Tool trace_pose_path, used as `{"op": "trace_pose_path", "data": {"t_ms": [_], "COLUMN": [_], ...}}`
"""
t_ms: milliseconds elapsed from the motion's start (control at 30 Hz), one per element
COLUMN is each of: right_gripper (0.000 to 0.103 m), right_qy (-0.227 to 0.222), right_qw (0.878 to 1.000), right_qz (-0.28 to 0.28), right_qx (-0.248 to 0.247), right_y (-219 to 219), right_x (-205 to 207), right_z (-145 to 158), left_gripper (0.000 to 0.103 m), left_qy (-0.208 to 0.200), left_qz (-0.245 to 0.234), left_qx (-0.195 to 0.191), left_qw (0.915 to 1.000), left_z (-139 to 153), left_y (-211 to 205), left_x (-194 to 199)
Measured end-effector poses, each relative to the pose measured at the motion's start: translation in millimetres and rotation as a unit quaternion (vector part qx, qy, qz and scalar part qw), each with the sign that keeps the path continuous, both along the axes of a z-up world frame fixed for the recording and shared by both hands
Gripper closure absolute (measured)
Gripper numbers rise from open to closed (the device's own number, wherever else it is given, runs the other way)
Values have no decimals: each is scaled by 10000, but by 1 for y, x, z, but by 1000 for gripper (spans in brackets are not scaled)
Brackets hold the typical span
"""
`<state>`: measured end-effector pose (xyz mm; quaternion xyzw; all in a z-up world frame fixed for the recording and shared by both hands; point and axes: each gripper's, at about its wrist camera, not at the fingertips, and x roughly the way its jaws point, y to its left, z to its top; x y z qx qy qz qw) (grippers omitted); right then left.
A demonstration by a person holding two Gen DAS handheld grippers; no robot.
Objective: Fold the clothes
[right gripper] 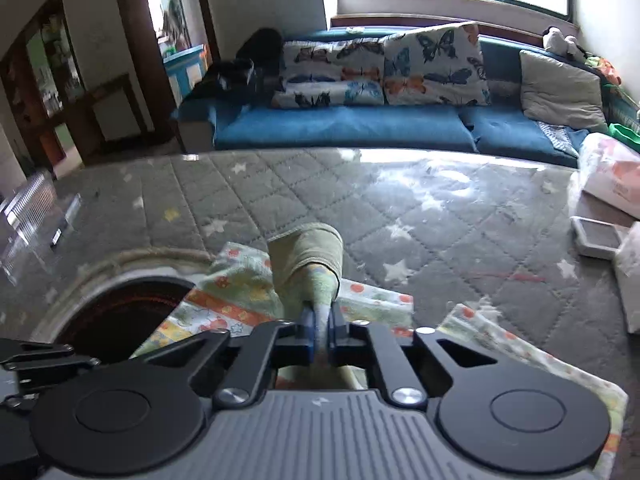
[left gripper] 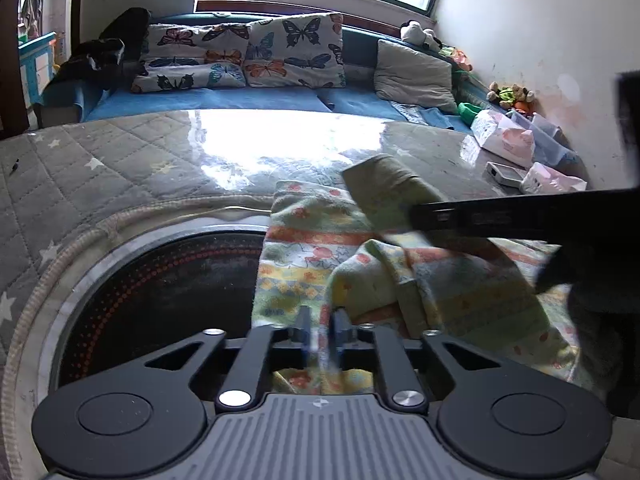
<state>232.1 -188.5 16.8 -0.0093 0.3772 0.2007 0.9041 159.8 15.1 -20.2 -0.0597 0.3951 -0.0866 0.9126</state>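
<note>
A small garment [left gripper: 320, 256] with a pastel green, yellow and orange print lies on the grey quilted table cover, partly over a round black inset. It has a plain green cuffed end [left gripper: 384, 184]. My left gripper [left gripper: 322, 326] is shut on the garment's near edge. My right gripper [right gripper: 320, 326] is shut on the green cuffed part [right gripper: 310, 256] and holds it raised above the rest of the garment [right gripper: 236, 300]. The right gripper's black fingers [left gripper: 500, 216] cross the left wrist view from the right.
The round black inset [left gripper: 160, 292] sits left of the garment. White packets [left gripper: 504, 136] and a small white box [right gripper: 596, 238] lie at the table's right edge. A blue sofa [right gripper: 348, 128] with butterfly cushions stands beyond the table.
</note>
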Motion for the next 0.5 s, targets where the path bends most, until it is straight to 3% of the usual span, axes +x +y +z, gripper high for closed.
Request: {"op": "trace_pose_path", "data": {"t_ms": [167, 300, 500], "right_gripper": [100, 100, 100], "right_qy": [-357, -661, -900], "right_qw": [9991, 9967, 9906], "right_qz": [-193, -419, -1010], "right_qx": [146, 201, 182], "right_y": [-29, -65, -134], "right_x": [-20, -44, -95], "right_z": [26, 54, 72], "left_gripper": [83, 96, 101], "left_qy": [-72, -130, -333], "left_qz": [-171, -317, -55], "left_qx": [50, 84, -24], "left_qw": [9998, 9994, 9994], "left_z": [1, 2, 19], "left_y": [-5, -10, 6], "left_x": [0, 1, -15]}}
